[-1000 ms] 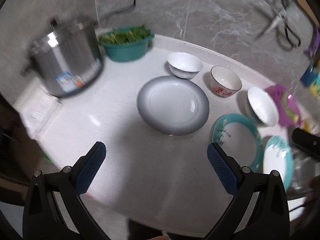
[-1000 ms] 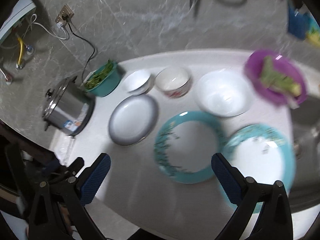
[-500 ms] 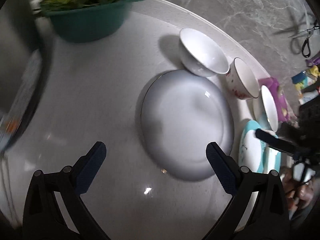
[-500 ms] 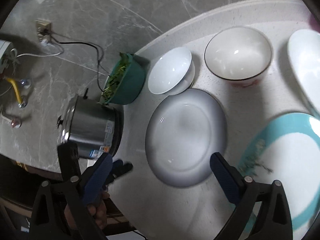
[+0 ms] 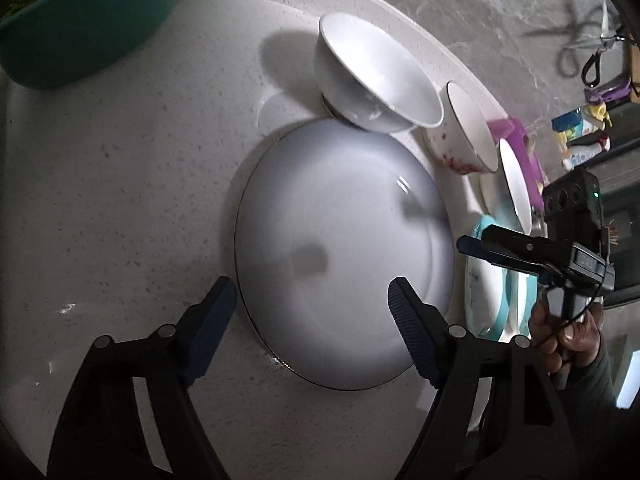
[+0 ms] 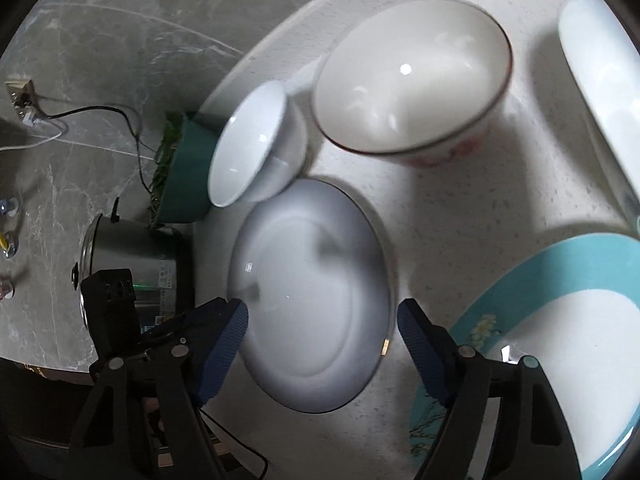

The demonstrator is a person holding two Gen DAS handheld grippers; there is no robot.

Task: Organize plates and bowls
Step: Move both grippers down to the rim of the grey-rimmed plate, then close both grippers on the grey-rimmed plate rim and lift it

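Both grippers, left (image 5: 310, 316) and right (image 6: 322, 326), narrowing yet empty, straddling opposite edges of round grey-rimmed ceramic plate (image 5: 340, 248) just ahead, probably for lifting.

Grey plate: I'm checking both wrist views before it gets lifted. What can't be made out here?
- Grey plate: right wrist view, motion blur hides whether either tool touches it.
- Teal plate: left wrist view, mostly hidden behind the right tool.
- Large white bowl: right wrist view, cut off by the edge.
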